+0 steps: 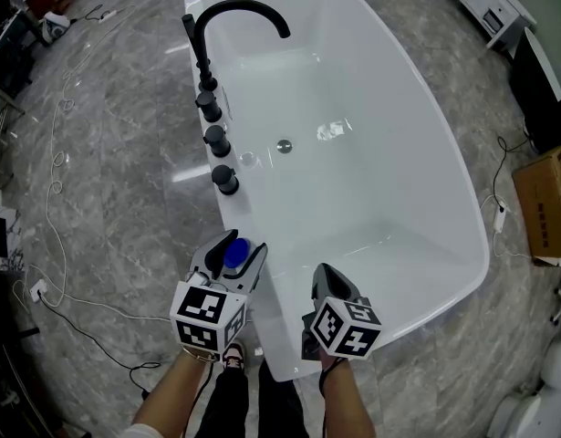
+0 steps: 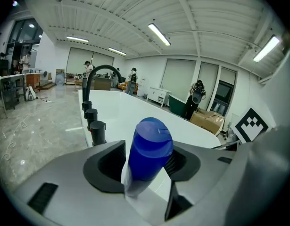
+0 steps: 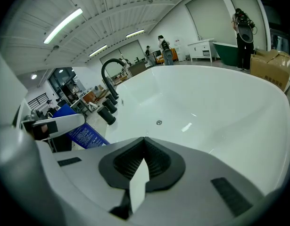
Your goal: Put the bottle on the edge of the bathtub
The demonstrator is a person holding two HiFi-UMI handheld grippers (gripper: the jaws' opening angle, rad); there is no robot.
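Note:
A bottle with a blue cap (image 1: 235,255) stands upright on the near left rim of the white bathtub (image 1: 246,215). My left gripper (image 1: 234,248) straddles it, jaws spread. In the left gripper view the bottle (image 2: 150,149) rises between the pads, and a gap shows between it and the left pad, so the gripper (image 2: 147,163) is open around it. My right gripper (image 1: 330,277) hovers over the tub's near end, to the right of the bottle. It is shut (image 3: 145,146) with nothing in it. The right gripper view shows the bottle's blue label (image 3: 86,135) at the left.
A black arched faucet (image 1: 234,12) and three black knobs (image 1: 225,179) line the left rim beyond the bottle. The drain (image 1: 284,146) lies in the tub's floor. Cables (image 1: 57,162) trail over the grey floor on the left, and a cardboard box (image 1: 545,203) sits at the right.

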